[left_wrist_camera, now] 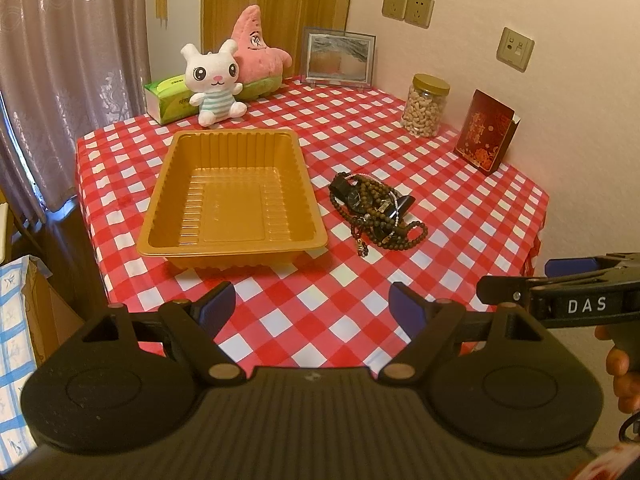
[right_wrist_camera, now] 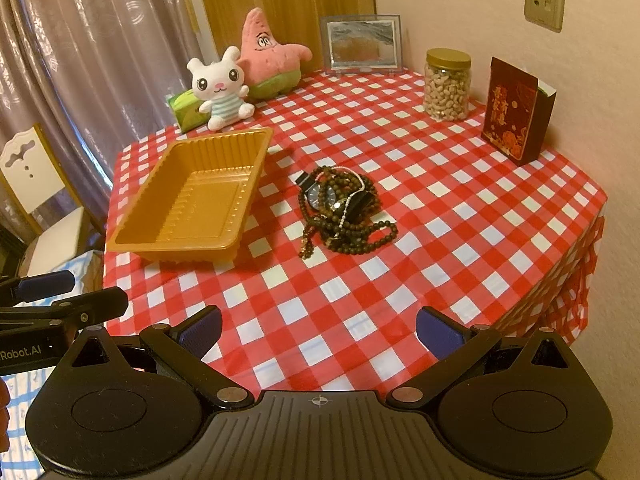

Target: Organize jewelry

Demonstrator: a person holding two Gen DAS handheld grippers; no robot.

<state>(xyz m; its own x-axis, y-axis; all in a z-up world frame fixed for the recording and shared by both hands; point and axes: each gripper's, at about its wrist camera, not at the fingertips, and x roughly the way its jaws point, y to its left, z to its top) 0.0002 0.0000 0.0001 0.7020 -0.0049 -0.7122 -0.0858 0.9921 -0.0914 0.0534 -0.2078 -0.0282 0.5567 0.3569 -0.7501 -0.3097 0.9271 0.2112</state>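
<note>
A heap of jewelry lies on the red checked tablecloth: brown bead strings tangled over a black wristwatch and a thin pale chain. Left of it stands an empty gold plastic tray. My left gripper hovers open over the table's near edge, well short of the tray and the heap. Open too, my right gripper hangs above the near edge, nothing between its blue pads. Each gripper shows at the side of the other's view.
Along the back stand a white bunny plush, a pink star plush, a green tissue pack, a framed picture, a jar of nuts and a red box. A chair stands left of the table.
</note>
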